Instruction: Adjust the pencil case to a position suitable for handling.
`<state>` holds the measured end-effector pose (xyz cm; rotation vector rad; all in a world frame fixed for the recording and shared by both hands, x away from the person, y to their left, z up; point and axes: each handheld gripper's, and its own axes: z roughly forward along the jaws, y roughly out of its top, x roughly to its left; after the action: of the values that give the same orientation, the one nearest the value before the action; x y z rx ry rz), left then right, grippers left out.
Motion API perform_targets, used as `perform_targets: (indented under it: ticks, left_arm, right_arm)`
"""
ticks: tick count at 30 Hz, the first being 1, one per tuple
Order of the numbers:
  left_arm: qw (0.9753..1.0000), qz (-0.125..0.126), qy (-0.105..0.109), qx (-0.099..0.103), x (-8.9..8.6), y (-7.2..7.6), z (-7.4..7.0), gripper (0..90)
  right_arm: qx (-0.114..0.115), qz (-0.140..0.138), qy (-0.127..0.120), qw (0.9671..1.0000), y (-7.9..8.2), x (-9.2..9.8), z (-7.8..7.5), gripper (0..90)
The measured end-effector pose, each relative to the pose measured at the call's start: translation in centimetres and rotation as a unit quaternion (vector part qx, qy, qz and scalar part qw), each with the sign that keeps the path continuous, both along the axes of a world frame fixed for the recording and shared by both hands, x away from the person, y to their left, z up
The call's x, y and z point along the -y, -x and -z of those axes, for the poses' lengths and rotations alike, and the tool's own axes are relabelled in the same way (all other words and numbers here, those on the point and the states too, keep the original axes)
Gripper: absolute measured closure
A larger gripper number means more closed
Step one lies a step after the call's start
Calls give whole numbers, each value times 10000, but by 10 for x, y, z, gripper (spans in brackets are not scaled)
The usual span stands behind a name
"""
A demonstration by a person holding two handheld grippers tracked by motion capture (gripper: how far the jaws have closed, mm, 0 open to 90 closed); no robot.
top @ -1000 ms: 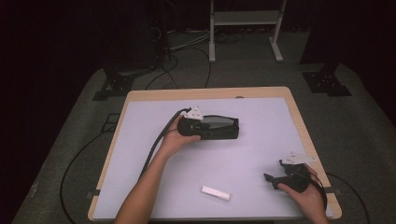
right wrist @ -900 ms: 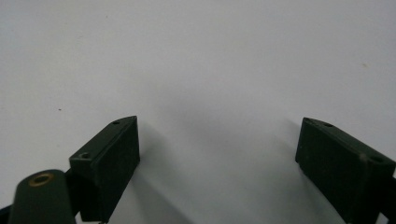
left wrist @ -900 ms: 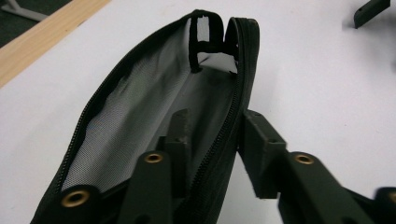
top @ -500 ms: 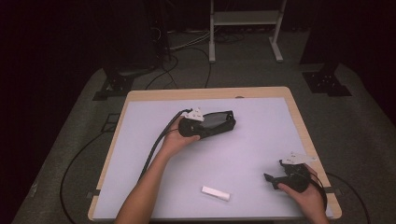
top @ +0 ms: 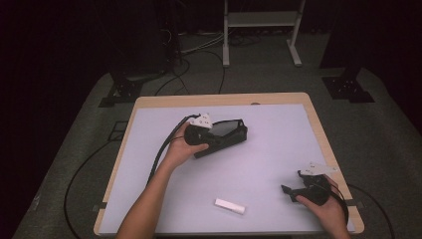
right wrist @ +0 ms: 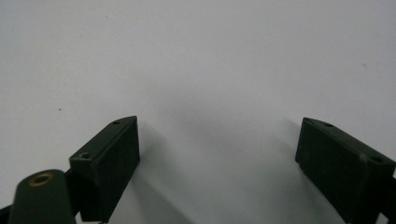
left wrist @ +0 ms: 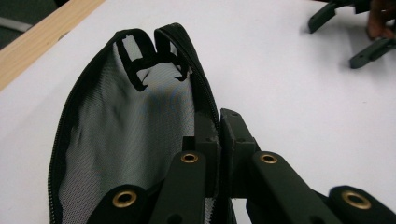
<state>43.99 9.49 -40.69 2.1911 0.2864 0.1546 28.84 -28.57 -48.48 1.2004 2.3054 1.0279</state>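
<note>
Fingers of the left gripper are clamped on the zipper edge of a black mesh pouch, which in the high view sits near the middle of the tabletop. Against the frame a second ago, the pouch has swung: its far end now tilts up toward the far edge of the tabletop instead of lying level, and the left hand has rolled with it. The right gripper has not shifted, resting right and toward the near edge from the pouch, fingers spread wide. A small white stick lies flat well nearer the near edge than the pouch, untouched, between the two forearms.

From the left gripper view, the fingers press together with the pouch's rim pinched between them; the pouch gapes open to their left, grey mesh inside, zipper running round its edge. Beyond the pouch, the right gripper's fingers show at the top right.

From the right gripper view, the fingers stand well apart over bare white tabletop, gripping nothing.
</note>
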Motion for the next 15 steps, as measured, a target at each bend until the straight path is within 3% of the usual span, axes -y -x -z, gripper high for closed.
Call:
perform_targets:
  ticks: [7, 15]
  left_arm:
    - [9997, 233, 51, 16, -5, 13, -9, 864]
    - [9989, 429, 148, -87, -15, 28, -10, 864]
  right_arm:
    - [38, -15, 16, 10000, 0, 0, 0, 127]
    - [26, -10, 17, 10000, 0, 0, 0, 127]
